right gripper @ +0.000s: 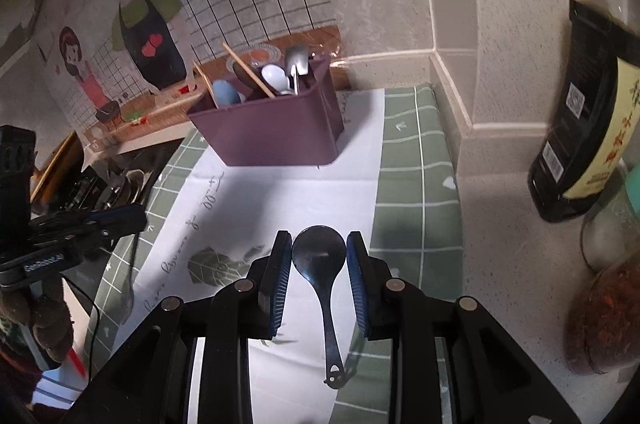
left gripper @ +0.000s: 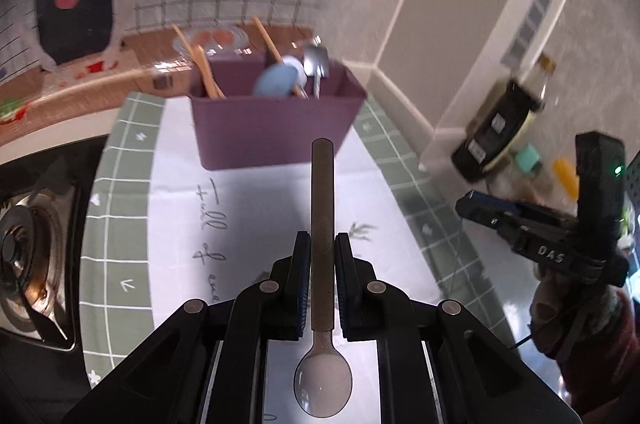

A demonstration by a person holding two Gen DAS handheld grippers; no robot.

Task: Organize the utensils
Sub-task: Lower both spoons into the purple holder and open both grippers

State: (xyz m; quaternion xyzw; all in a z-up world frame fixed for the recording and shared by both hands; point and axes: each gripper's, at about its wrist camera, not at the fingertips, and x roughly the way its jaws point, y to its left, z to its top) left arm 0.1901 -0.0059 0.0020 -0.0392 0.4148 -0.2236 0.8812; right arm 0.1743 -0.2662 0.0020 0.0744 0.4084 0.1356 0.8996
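Observation:
A purple utensil holder (left gripper: pixel 276 127) stands at the far end of a white cloth, holding chopsticks, a blue spoon and metal spoons; it also shows in the right wrist view (right gripper: pixel 276 127). My left gripper (left gripper: pixel 322 244) is shut on the brown handle of a clear-bowled spoon (left gripper: pixel 322 207), held above the cloth, handle pointing at the holder. My right gripper (right gripper: pixel 319 244) is shut on the bowl of a dark spoon (right gripper: pixel 320 256), whose handle hangs back toward me. The right gripper (left gripper: pixel 472 201) shows at the right in the left wrist view; the left gripper (right gripper: pixel 136 218) shows at the left in the right wrist view.
The white cloth (right gripper: pixel 304 191) lies on a green checked mat (right gripper: pixel 416 183). A gas stove (left gripper: pixel 28 248) is at the left. A dark sauce bottle (right gripper: pixel 580 127) and jars stand on the counter at the right. The wall is close behind the holder.

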